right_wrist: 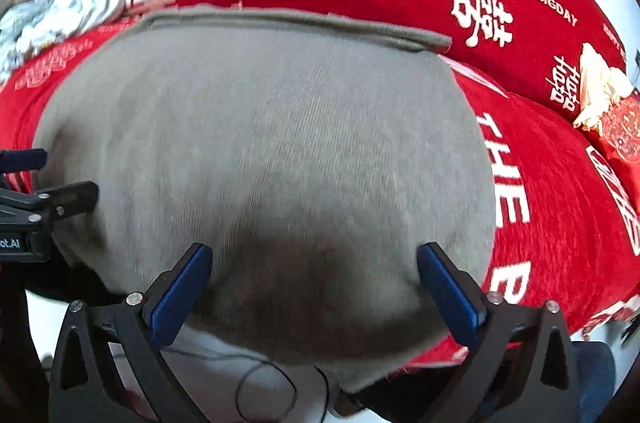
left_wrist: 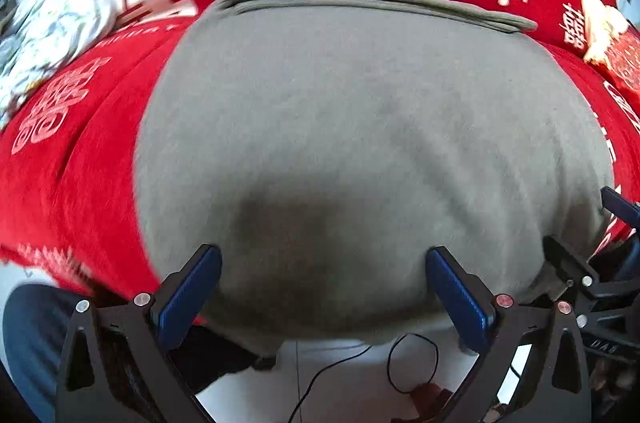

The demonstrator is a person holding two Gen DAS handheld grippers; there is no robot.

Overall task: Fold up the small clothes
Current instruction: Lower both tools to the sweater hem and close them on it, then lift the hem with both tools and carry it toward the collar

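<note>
My left gripper [left_wrist: 322, 287] and right gripper [right_wrist: 314, 283] both hover with jaws spread, grasping nothing, over a soft grey knit garment [left_wrist: 360, 143] on the red printed cloth [left_wrist: 80, 183]; its far edge looks folded over; further folds likely remain.

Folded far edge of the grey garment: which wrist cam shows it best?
Left wrist. The folded edge of the grey garment is sharper there, its layers distinct across the width. The right wrist view shows the same edge, blurrier.
</note>
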